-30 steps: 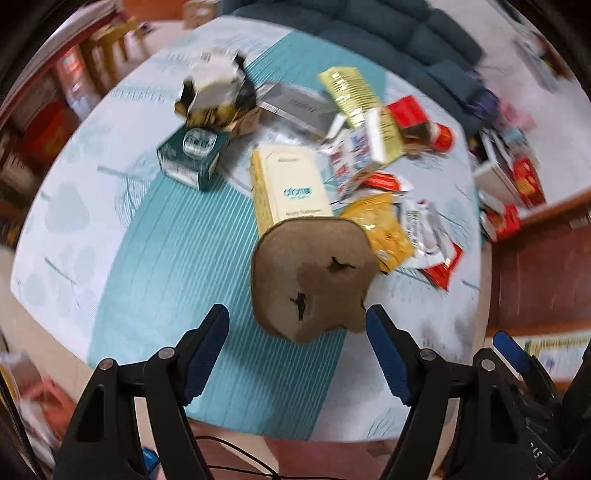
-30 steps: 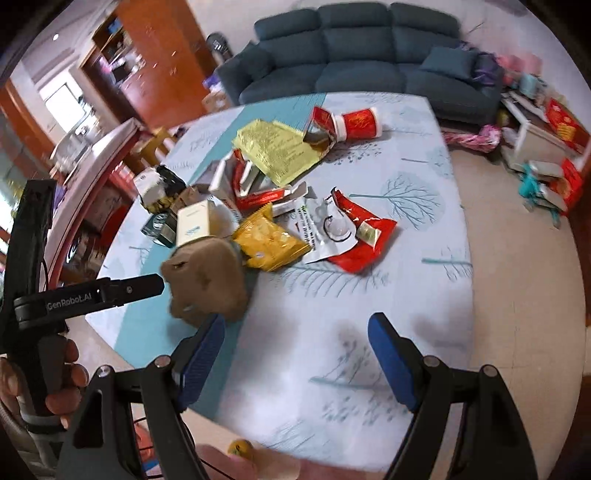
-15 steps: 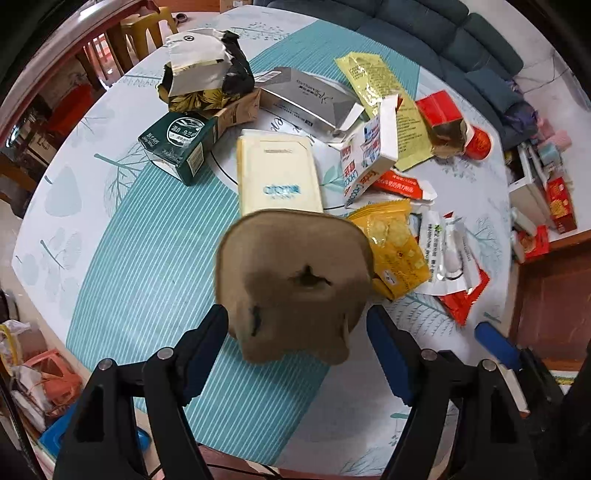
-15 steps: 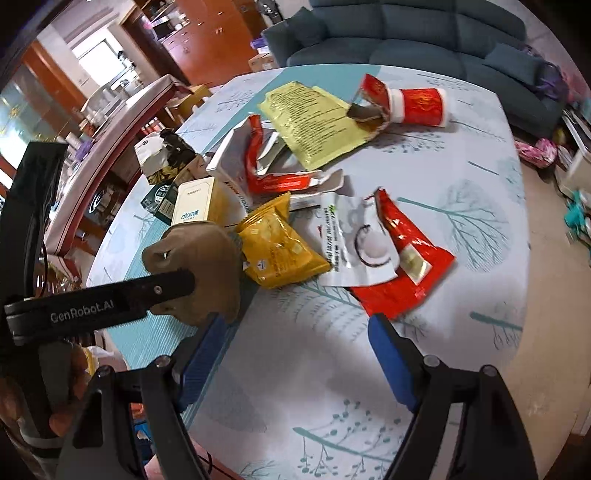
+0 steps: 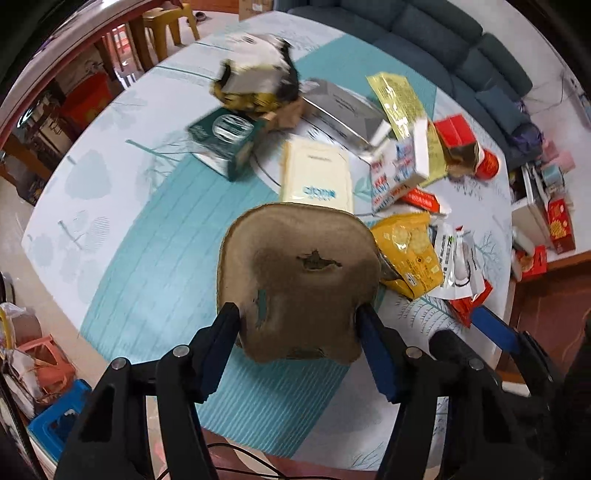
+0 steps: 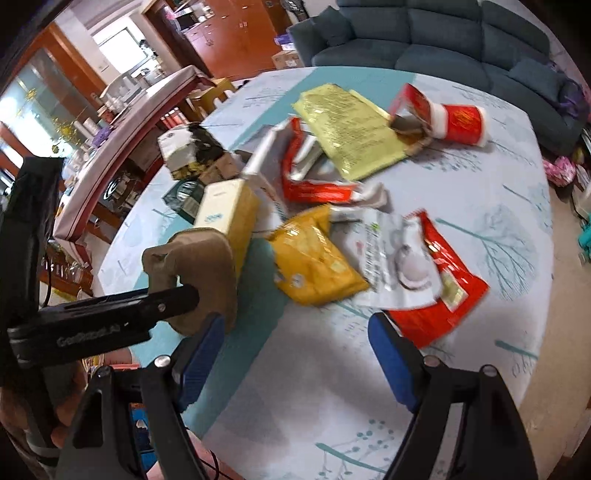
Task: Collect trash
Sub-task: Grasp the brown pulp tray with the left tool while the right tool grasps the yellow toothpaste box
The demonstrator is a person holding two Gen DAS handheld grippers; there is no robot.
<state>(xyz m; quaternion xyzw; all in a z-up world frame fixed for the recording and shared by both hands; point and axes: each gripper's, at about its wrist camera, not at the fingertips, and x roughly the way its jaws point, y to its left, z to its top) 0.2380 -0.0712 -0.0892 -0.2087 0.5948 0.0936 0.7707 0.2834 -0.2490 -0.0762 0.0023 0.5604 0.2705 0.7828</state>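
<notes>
My left tool [image 5: 297,325] has just been closing, and its two blue pads now sit against the sides of the brown moulded-pulp tray [image 5: 299,284], one on each lower edge, so I read it as gripping that piece. The tray is tilted up toward the lens, torn in a couple of spots, and held above the teal stripe of the surface [image 5: 147,266]. From the right wrist view the same tray [image 6: 199,266] shows at the left, clamped by the left tool's black arm, just beside the pale yellow box [image 6: 225,210].

My right tool [image 6: 295,354] stands wide with nothing between its pads, hovering over bare tablecloth near the front edge. Just beyond its right pad lies the red-and-white torn wrapper [image 6: 424,280], overlapping the yellow snack bag [image 6: 314,266]. Farther back I see a yellow-green foil packet [image 6: 351,129], a red paper cup [image 6: 461,123] on its side, a dark green box [image 6: 183,197] and a crumpled black-and-white bag [image 6: 188,149]. A blue sofa [image 6: 424,33] stands behind the surface. The person's hand [image 6: 66,391] grips the left tool's handle at lower left.
</notes>
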